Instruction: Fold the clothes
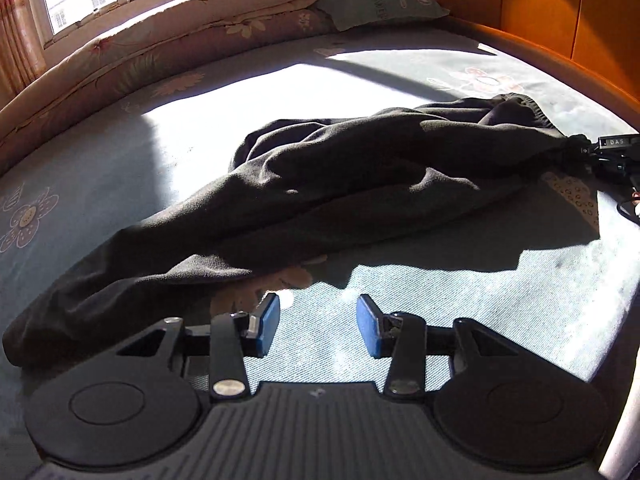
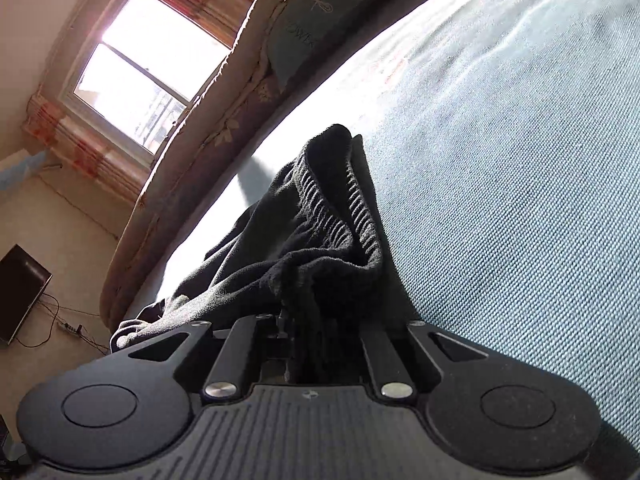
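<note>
The left claw (image 1: 318, 326) hangs half-spread and empty over the bed (image 1: 500, 300) — the black trousers (image 1: 320, 184) lie crumpled just ahead of its blue pads (image 1: 269, 322). The right claw (image 2: 316, 336) is clamped on what looks like their ribbed waistband (image 2: 340, 216), bunched directly before it.

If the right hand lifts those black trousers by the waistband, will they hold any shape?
Probably not: the black trousers lie creased and slumped, so likely floppy. The ribbed waistband bunches at the right gripper, suggesting stretch. The legs will likely drag.
</note>
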Tool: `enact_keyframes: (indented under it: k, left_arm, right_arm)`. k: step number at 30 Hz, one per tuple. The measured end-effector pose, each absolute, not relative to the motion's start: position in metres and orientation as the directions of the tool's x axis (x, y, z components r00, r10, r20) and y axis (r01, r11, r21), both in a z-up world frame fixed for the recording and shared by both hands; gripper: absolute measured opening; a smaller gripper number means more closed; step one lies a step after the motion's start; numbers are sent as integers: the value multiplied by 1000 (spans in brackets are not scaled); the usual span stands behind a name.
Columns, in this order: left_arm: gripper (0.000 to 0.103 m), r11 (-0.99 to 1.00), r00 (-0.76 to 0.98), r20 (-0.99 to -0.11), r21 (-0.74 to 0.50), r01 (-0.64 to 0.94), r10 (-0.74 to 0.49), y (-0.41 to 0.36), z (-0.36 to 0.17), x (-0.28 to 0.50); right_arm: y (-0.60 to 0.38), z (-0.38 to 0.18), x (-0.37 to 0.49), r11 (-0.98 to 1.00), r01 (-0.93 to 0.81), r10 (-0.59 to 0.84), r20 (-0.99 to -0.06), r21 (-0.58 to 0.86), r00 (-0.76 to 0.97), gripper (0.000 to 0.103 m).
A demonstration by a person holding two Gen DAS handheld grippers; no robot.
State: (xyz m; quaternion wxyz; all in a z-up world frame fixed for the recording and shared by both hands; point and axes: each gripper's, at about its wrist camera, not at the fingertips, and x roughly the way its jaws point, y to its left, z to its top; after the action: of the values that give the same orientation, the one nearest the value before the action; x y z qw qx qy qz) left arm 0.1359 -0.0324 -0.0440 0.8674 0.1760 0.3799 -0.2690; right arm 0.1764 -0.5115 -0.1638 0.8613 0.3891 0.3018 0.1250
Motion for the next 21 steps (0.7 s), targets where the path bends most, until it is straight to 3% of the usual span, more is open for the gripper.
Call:
enact_keyframes:
  k: [7,10,17,21]
  left_arm:
    - [46,778,563,-748,101,620,-351,-56,-45,127]
    - [52,755,555,-739,98,649,-381,-67,-43,120]
    - [53,719,525,-743,85,690,-416,-88,-47,108]
    - [54,709,518,-745,86,700,-420,-91,-47,102]
  right_arm:
    - [-501,-154,178,662,97,426,-479,743,768,12]
    - [-491,-137,169,691,71,449,-505,719,737,12]
    - [-496,-85,125,731,-28,487,-493,682,721,11]
    - [-514,-67,108,763,-28,476,-533,646,699,11]
